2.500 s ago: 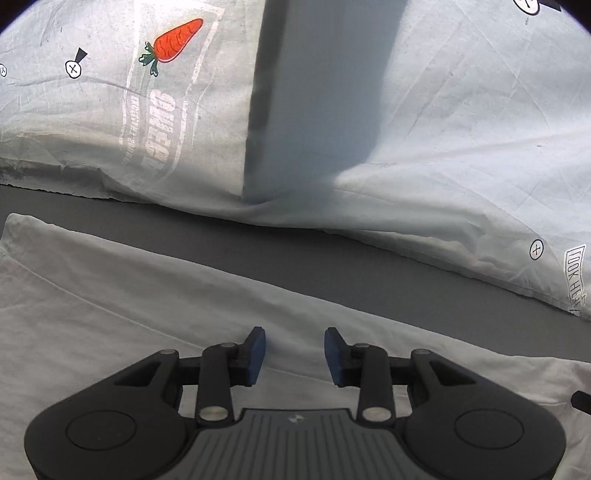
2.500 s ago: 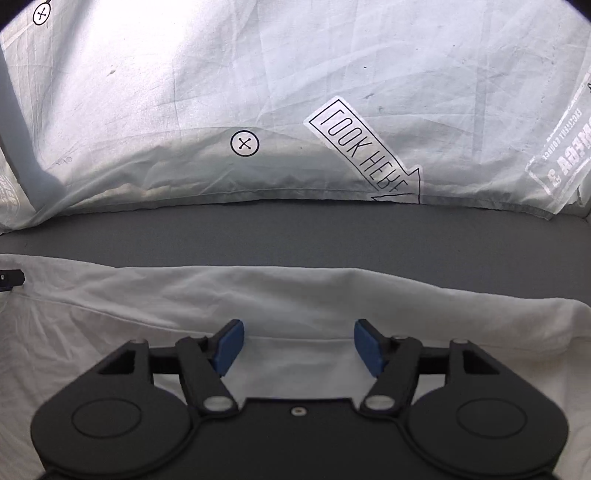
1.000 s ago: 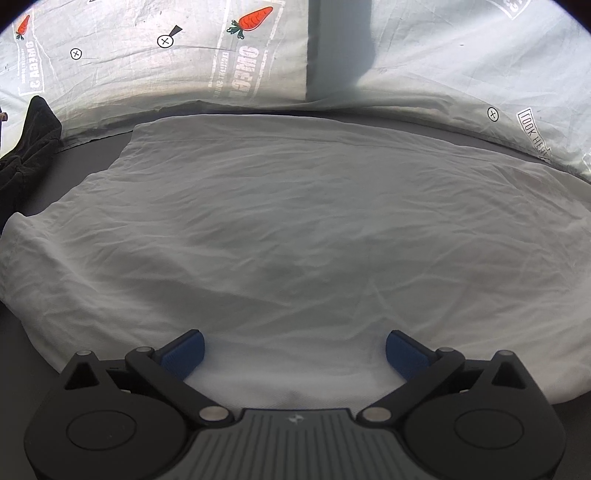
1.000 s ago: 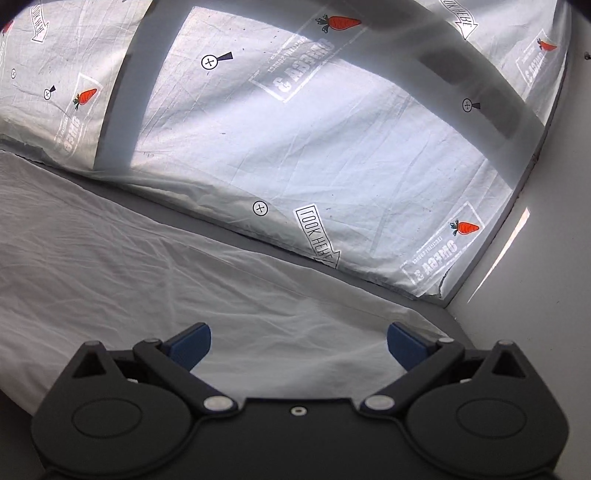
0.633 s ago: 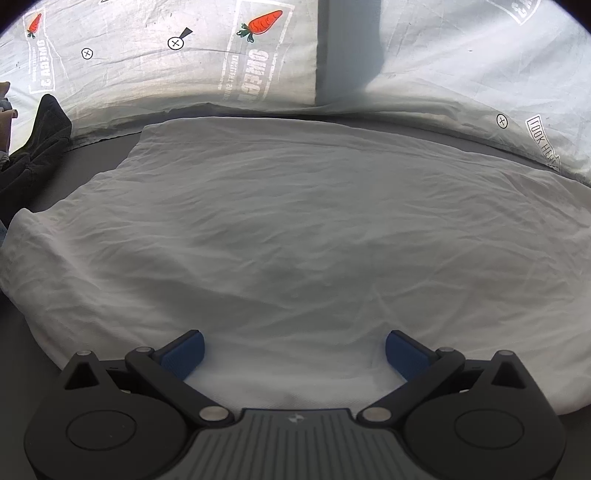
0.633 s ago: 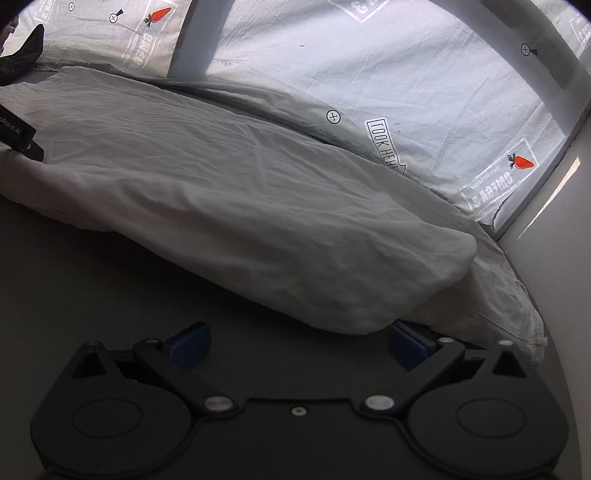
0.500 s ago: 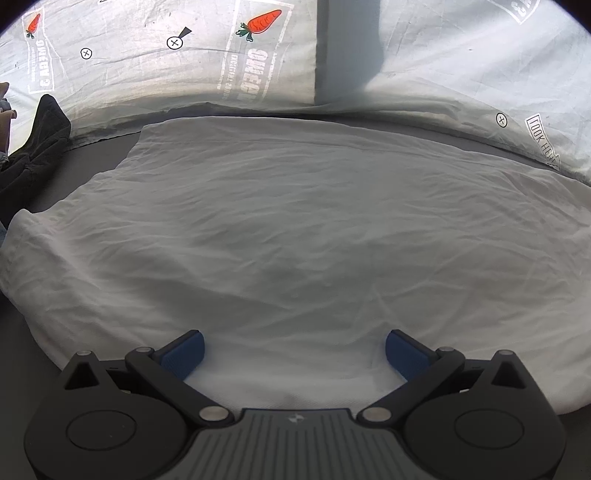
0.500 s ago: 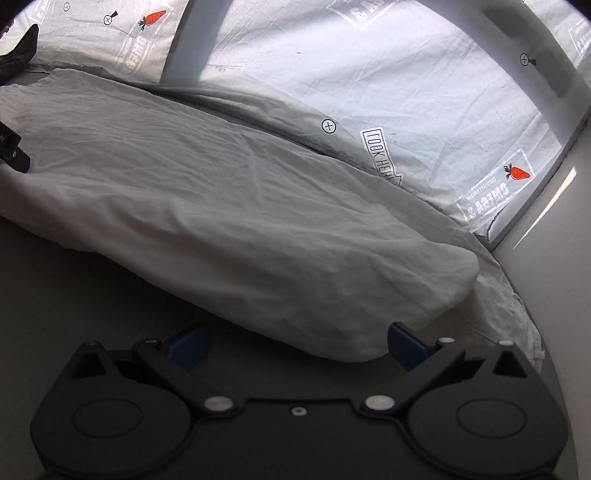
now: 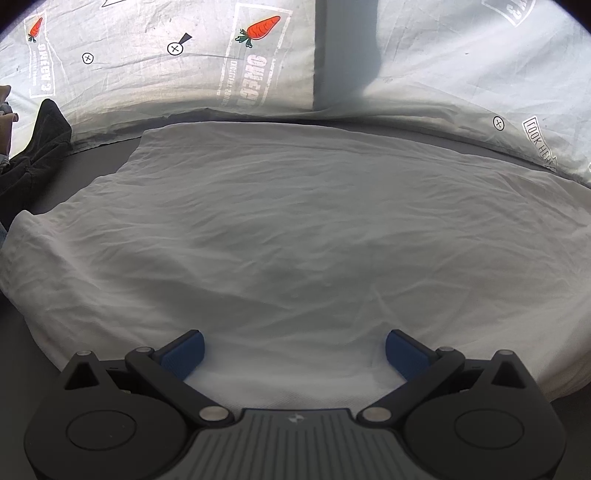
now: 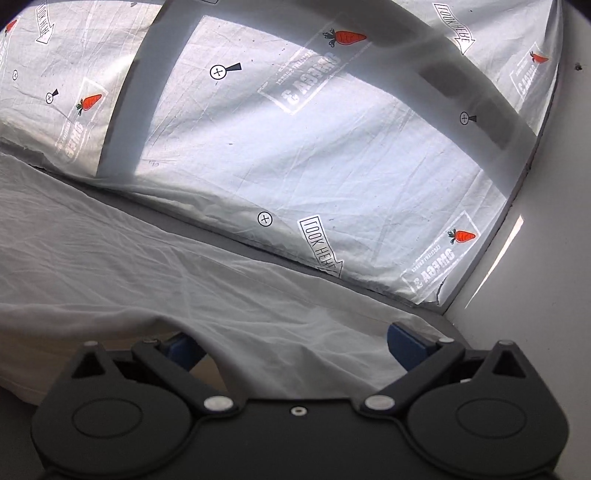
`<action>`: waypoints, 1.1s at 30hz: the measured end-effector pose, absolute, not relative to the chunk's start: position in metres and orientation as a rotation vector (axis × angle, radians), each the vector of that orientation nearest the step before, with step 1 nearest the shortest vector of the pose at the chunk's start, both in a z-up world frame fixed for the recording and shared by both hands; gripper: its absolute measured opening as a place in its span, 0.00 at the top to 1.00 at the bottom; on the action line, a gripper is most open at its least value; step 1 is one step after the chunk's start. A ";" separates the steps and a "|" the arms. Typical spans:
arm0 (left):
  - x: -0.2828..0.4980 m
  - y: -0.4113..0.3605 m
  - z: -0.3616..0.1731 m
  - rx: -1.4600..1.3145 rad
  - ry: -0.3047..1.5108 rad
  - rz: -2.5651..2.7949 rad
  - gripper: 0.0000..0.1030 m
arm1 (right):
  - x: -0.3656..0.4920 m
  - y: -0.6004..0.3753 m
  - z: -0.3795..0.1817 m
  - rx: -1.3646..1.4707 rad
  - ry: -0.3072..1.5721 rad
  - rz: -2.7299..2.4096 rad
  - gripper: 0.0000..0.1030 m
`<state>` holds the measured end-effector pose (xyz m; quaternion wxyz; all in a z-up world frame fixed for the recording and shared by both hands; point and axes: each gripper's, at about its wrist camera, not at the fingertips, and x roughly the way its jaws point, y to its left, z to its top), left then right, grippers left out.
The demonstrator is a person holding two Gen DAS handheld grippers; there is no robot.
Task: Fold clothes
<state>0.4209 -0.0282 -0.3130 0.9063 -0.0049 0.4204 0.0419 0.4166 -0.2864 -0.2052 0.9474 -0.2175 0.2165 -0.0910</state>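
- A dark grey desk (image 9: 92, 162) carries everything; bare strips of it show along the far edge and at the near left corner in the left wrist view, and a thin band of it runs behind the cloth in the right wrist view.
- Behind the desk a pale printed sheet (image 10: 332, 147) hangs as a backdrop, lit from behind, with broad grey shadow bars crossing it. At the right edge of the right wrist view a plain white wall (image 10: 546, 258) meets it.
- The white garment (image 9: 295, 229) is spread wide over the desk, filling most of the left wrist view. It is thin, creased all over, with a straight far edge near the backdrop and a rounded, doubled-over fold at the left. In the right wrist view its near edge (image 10: 258, 332) lies under and in front of the fingers.
- A dark piece of clothing (image 9: 40, 147) lies at the far left of the desk, apart from the white one.
- The left gripper (image 9: 294, 349) has its fingers spread wide and released, over the near edge of the garment, gripping nothing.
- The right gripper (image 10: 293, 343) also has its fingers spread wide; cloth lies between them, but they are not closed on it.
- Printing on the backdrop: orange carrots (image 9: 260, 29), mirrored block lettering in boxes that seems to read "OMEGA 3", an arrow-shaped label (image 10: 319, 245) with reversed words like "LOOK HERE", and small circled crosses (image 10: 265, 219).
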 end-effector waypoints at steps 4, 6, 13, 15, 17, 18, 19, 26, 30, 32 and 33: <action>0.420 -0.028 -0.313 -0.009 0.864 0.084 0.00 | 0.426 -0.283 -0.233 -0.532 0.505 -0.234 0.00; 0.420 -0.029 -0.314 -0.008 0.862 0.083 0.00 | 0.426 -0.291 -0.246 -0.557 0.566 -0.301 0.00; 0.420 -0.028 -0.314 -0.005 0.864 0.076 0.00 | 0.428 -0.348 -0.246 -0.406 0.637 -0.451 0.00; 0.421 -0.028 -0.313 -0.004 0.866 0.074 0.00 | 0.427 -0.351 -0.247 -0.432 0.636 -0.437 0.00; 0.421 -0.028 -0.313 -0.003 0.868 0.072 0.00 | 0.419 -0.357 -0.247 -0.428 0.661 -0.441 0.00; 0.421 -0.028 -0.313 -0.003 0.869 0.071 0.00 | 0.413 -0.359 -0.247 -0.432 0.670 -0.441 0.00; 0.421 -0.028 -0.313 -0.002 0.870 0.070 0.00 | 0.407 -0.358 -0.249 -0.452 0.668 -0.436 0.00; 0.422 -0.027 -0.312 0.000 0.880 0.062 0.00 | 0.375 -0.355 -0.253 -0.536 0.679 -0.397 0.00; 0.426 -0.026 -0.310 -0.001 0.904 0.055 0.00 | 0.373 -0.358 -0.242 -0.526 0.717 -0.337 0.00; 0.426 -0.025 -0.308 -0.006 0.918 0.057 0.00 | 0.363 -0.355 -0.236 -0.539 0.711 -0.303 0.00; 0.424 -0.024 -0.307 -0.014 0.926 0.063 0.00 | 0.359 -0.355 -0.232 -0.524 0.709 -0.292 0.00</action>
